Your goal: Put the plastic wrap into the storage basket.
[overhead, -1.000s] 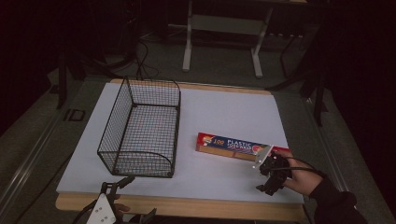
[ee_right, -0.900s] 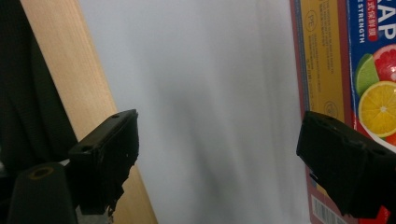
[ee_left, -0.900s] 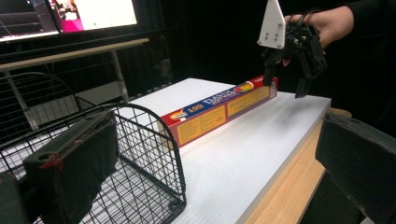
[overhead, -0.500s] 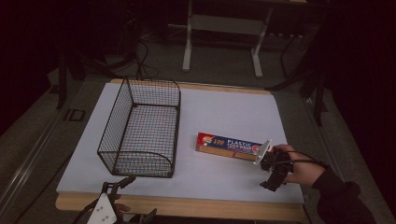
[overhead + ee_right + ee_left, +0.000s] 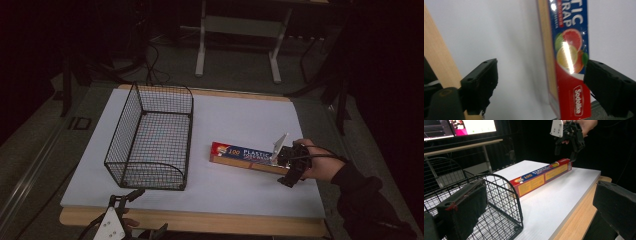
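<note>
So the plastic wrap box (image 5: 248, 157) is a long, thin carton, blue on top with white lettering, a red end with a fruit picture and a brand logo, and a tan-yellow side panel with small print. It's lying flat on the white bench (image 5: 240, 120), lengthwise pointing from my right claw (image 5: 286, 165) toward the wire basket (image 5: 150, 140).

Right claw is at the box's near end, jaws spread wide apart. In the right gripper view the box end sits between the jaws but way over by the right one, with bare white board between the box and the left jaw. I can't tell whether the right jaw is touching the carton or just over it.

Left claw (image 5: 131, 210) is down at the front edge of the bench, jaws apart, nothing in them. From its camera the rounded end of the basket is right in front of it, and the box starts just past the basket's corner.

Room-wise: beyond the right claw, the far side of the box is all open board up to the back edge. On the near side there's a strip of white, then the wooden lip (image 5: 200, 222) of the bench. The basket is well apart from the right claw.
</note>
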`<state>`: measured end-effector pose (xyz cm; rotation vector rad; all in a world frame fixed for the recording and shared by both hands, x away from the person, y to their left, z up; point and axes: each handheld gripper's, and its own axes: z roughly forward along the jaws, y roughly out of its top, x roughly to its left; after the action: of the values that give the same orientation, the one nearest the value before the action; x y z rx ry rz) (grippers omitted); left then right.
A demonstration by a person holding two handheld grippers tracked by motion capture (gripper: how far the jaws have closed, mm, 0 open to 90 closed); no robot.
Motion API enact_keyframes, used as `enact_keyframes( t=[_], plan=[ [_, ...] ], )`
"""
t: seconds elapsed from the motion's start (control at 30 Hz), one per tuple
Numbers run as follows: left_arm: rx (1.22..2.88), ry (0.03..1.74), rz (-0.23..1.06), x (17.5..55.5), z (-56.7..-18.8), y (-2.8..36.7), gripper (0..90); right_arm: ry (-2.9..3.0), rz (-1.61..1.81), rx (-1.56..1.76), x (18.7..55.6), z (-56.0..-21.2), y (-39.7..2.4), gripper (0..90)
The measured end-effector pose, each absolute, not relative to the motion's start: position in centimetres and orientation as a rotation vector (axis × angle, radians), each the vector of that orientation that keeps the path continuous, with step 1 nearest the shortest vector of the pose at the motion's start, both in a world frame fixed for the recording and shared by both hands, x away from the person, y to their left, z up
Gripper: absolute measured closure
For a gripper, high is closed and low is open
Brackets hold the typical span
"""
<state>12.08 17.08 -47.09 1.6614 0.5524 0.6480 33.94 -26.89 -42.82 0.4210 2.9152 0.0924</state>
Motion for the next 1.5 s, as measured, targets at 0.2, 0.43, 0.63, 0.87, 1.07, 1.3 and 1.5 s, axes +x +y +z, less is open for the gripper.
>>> enact_keyframes(
  t=[0.2, 0.43, 0.63, 0.87, 1.07, 1.3, 1.5],
  plan=[
    [1.662, 0.554, 0.65, 12.1, -47.1, 17.0, 0.0, 2.869, 0.183, 0.356, 34.8, -42.3, -26.4, 14.2],
    [1.671, 0.556, 0.652, 12.1, -47.2, 17.0, 0.1, 2.87, 0.217, 0.298, 36.1, -42.9, -25.9, 16.5],
    [1.671, 0.557, 0.651, 12.1, -47.2, 17.0, 0.1, 2.896, 0.251, 0.318, 37.7, -44.2, -26.0, 18.8],
    [1.678, 0.56, 0.658, 12.2, -47.2, 16.9, 0.1, 2.943, 0.231, 0.352, 39.4, -46.3, -25.9, 20.2],
    [1.681, 0.562, 0.657, 12.2, -47.3, 16.9, 0.1, 2.969, 0.217, 0.34, 40.3, -47.8, -25.7, 21.5],
    [1.683, 0.561, 0.657, 12.2, -47.3, 16.8, 0.0, 2.983, 0.206, 0.3, 40.7, -48.8, -25.2, 25.5],
    [1.688, 0.561, 0.657, 12.2, -47.3, 16.8, 0.1, 3.028, 0.172, 0.318, 41.2, -49.5, -24.8, 28.2]
  ],
)
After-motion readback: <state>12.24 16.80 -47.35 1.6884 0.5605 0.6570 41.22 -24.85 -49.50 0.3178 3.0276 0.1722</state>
